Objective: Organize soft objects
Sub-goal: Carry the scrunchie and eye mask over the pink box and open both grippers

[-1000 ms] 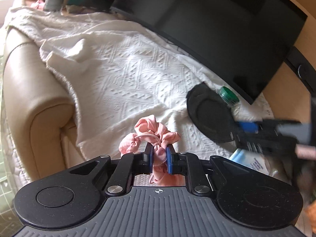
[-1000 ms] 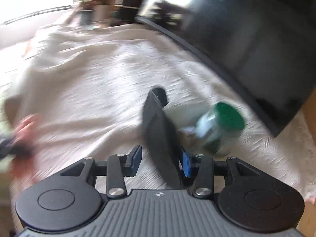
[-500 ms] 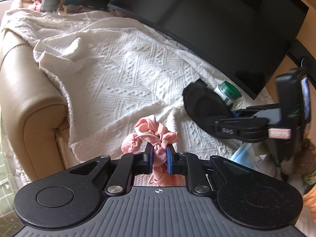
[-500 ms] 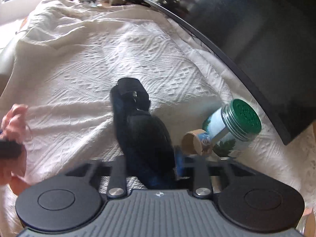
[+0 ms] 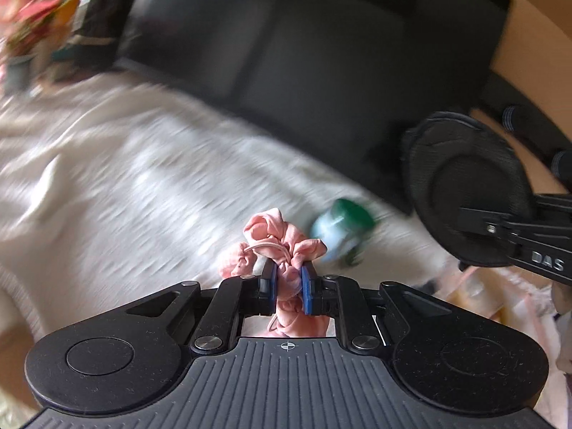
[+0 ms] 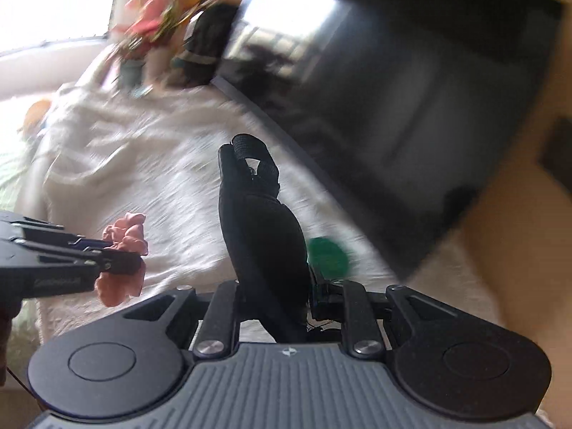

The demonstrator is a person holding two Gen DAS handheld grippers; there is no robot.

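My left gripper [image 5: 287, 279] is shut on a pink scrunchie [image 5: 271, 232], which bulges out above the blue pads. It hangs over the white blanket [image 5: 125, 178]. My right gripper [image 6: 275, 286] is shut on a black padded eye mask [image 6: 261, 221] that stands up from the jaws, its strap end at the top. In the left wrist view the eye mask [image 5: 464, 186] hangs at the right, off the blanket, on the right gripper [image 5: 475, 220]. The right wrist view shows the left gripper [image 6: 121, 261] with the scrunchie [image 6: 125, 228] at the left.
A green-lidded jar [image 5: 339, 228] lies on the blanket between the two grippers. A large black screen [image 5: 304, 71] leans along the back. Potted flowers [image 6: 150, 25] and dark items stand at the far end. Both views are motion-blurred.
The right jaws closed on the eye mask and lifted it off the blanket. Both grippers rose with their objects, and the left one swung toward the jar.
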